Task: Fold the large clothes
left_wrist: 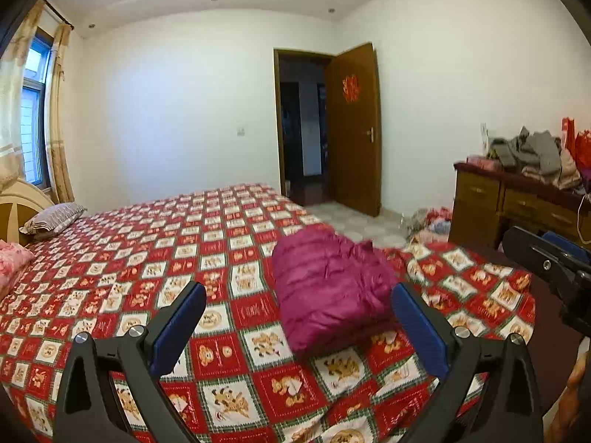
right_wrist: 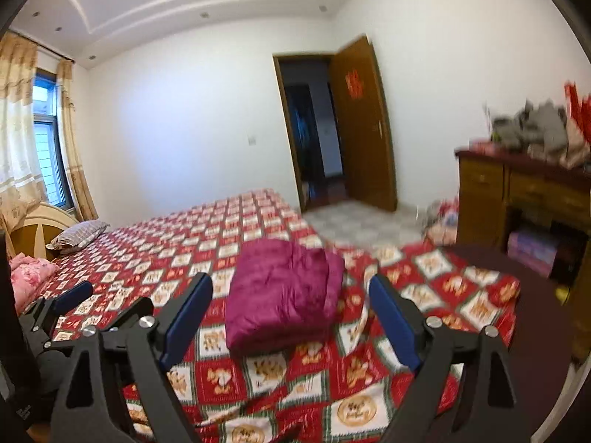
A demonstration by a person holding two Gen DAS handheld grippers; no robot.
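Far left: window with beige curtains, cream headboard under it. Striped pillow and pink floral bedding at the head end of the bed, which has a red-and-white checked cartoon cover.

Left tool: jaws spread wide, blue pads, gripping nothing, hanging above the bed's near part. In the right wrist view it shows at the far left edge, only partly visible.

Centre: magenta puffy garment, folded into a compact bundle, lying on the bed toward the foot-side edge, touching no tool. In the left wrist view it sits between the left tool's fingers in line of sight, nearer the right finger; in the right wrist view it sits between the right tool's fingers, apart from both.

Right tool: jaws wide apart, empty, above the bed. In the left wrist view it appears at the right edge.

Behind: open brown door with red paper decoration, dark doorway beside it. Right: wooden counter with drawers, grey clothes pile and red bags on top. Clutter on the floor near it, blurred.
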